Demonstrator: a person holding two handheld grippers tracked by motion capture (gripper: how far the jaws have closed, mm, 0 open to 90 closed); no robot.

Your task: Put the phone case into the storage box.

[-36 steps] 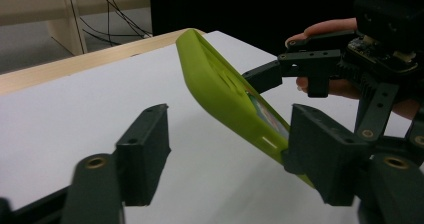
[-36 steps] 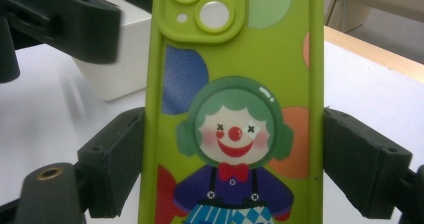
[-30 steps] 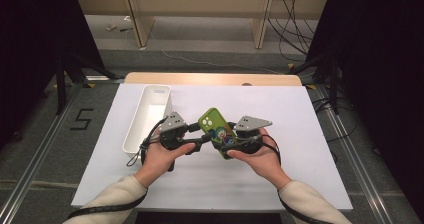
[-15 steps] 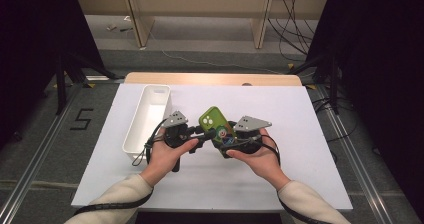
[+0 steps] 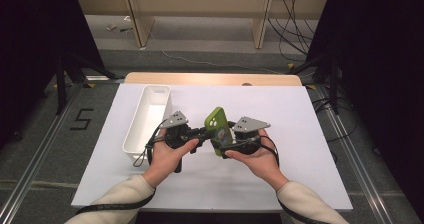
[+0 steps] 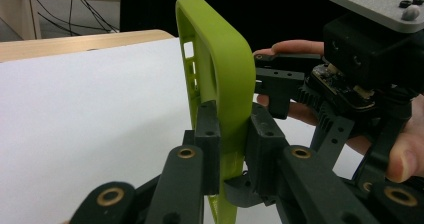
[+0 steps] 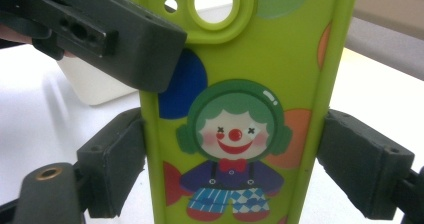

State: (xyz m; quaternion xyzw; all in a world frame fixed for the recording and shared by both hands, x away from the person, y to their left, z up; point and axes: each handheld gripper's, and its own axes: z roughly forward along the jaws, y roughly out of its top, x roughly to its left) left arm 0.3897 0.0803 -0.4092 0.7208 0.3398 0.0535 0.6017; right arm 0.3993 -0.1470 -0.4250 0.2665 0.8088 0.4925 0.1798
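White covering spreads over the surface (image 5: 300, 174), with a strip of bare wood at its far edge and dark floor on both sides. One green phone case (image 5: 219, 130) and one white tray (image 5: 145, 121) are on view, along with two grippers. A floor mark to the left of the surface reads "5".

Above the middle of the surface, the phone case stands upright on its short end, held between both hands. The left gripper (image 6: 230, 134) has just been closing, and it is now clenched on the thin side wall of the case, one pad on the inner face and one on the outer. The right gripper (image 7: 230, 169) spans the width of the case, its pads against the two long edges, grasping it wide. In the right gripper view the back of the case faces the camera: a clown with green hair, a red nose and a red bow tie, round coloured patches, no readable writing. Left of the hands, the tray lies lengthwise, just beside the left wrist
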